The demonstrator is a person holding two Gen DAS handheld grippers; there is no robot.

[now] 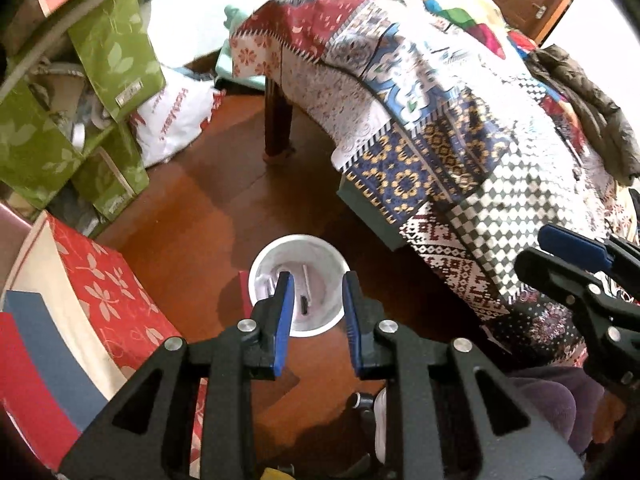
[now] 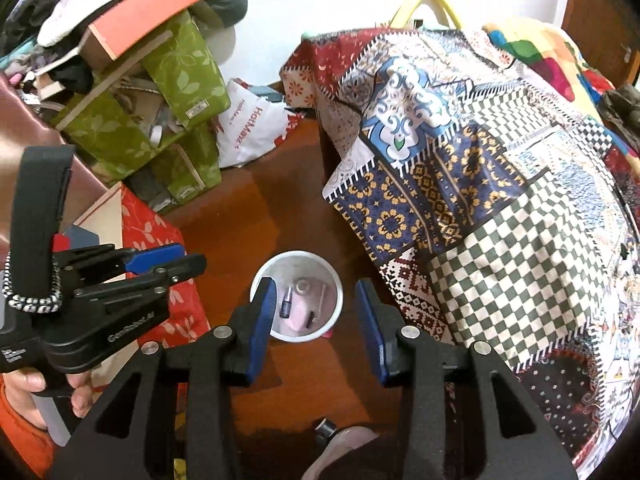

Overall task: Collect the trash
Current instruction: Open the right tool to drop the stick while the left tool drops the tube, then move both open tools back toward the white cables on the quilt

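A small white bin [image 1: 320, 254] stands on the brown wooden floor, right below both grippers. In the right wrist view the bin [image 2: 290, 266] holds a small dark bottle [image 2: 287, 303], a pale cap and a short black piece [image 2: 310, 319]. My left gripper [image 1: 316, 314] hangs over the bin's near rim, its blue pads apart with nothing between them. My right gripper [image 2: 316, 322] hovers over the same bin, open and empty. Each gripper shows in the other's view: the right gripper [image 1: 532, 250] at the right edge, the left gripper [image 2: 180, 261] at the left, held by a hand [image 2: 24, 386].
A patchwork cloth [image 2: 480, 184] drapes over furniture right of the bin, with a dark wooden leg [image 1: 276, 120] behind. Left of the bin stands a red leaf-pattern box [image 1: 104, 276]. Green fabric boxes [image 1: 116, 40] and a white plastic bag [image 2: 252, 128] pile up at the back left.
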